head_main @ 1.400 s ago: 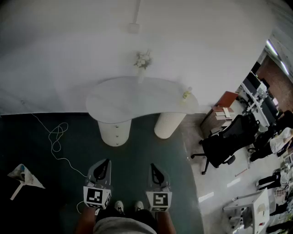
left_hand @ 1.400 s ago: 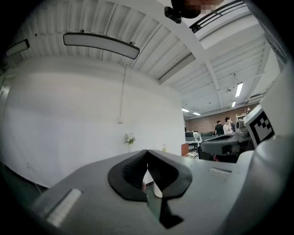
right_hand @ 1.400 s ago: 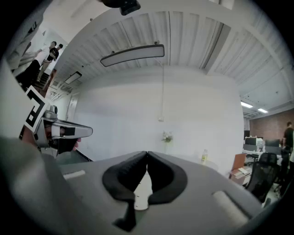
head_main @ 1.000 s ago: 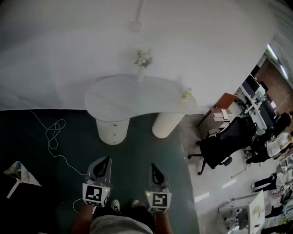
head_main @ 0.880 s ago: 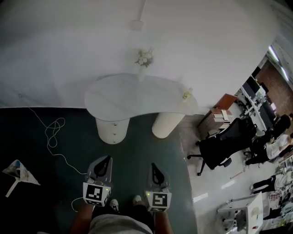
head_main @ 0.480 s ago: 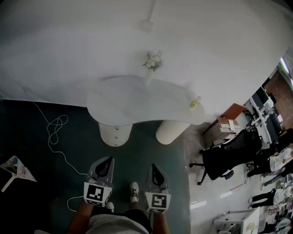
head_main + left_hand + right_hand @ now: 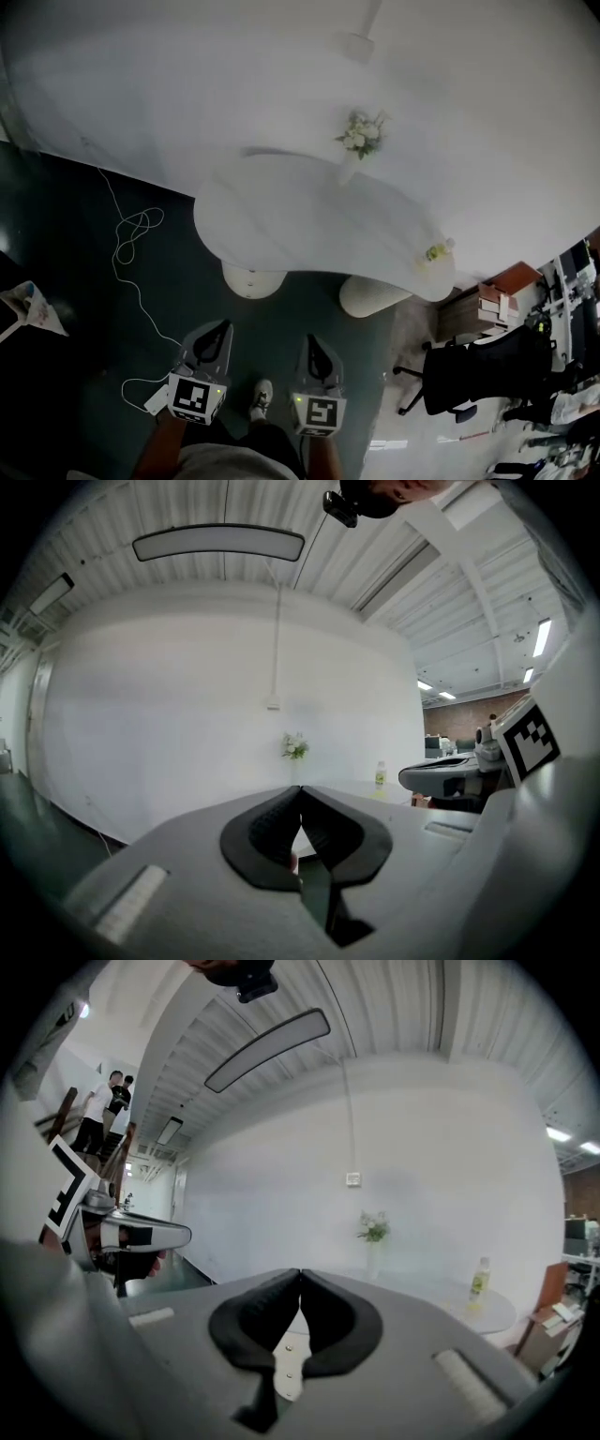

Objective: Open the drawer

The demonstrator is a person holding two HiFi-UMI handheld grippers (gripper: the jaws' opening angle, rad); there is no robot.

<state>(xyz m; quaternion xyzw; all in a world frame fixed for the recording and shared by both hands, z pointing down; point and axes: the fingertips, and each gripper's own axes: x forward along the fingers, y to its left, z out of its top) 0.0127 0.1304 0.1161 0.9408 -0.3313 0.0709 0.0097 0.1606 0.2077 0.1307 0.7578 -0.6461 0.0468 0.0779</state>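
Note:
A white curved table (image 7: 309, 216) stands ahead on two round pedestals. The left pedestal (image 7: 251, 280) carries the drawers, and its small knobs show between the right gripper's jaws (image 7: 289, 1349). Both grippers hang side by side in front of the person, well short of the pedestal. My left gripper (image 7: 217, 326) (image 7: 300, 789) is shut with nothing in it. Empty too, my right gripper (image 7: 311, 338) (image 7: 300, 1272) has its jaw tips touching. A vase of flowers (image 7: 359, 141) and a small bottle (image 7: 434, 251) stand on the tabletop.
A white cable (image 7: 131, 246) loops over the dark floor at left and ends at a small white block (image 7: 153, 401). A black office chair (image 7: 483, 375) and a low cabinet with books (image 7: 487, 305) stand at right. A white backdrop (image 7: 234, 84) runs behind the table.
The table and its drawer pedestal have come nearer and lie more to the right in the head view. Both grippers stay shut, side by side, carried forward with the person.

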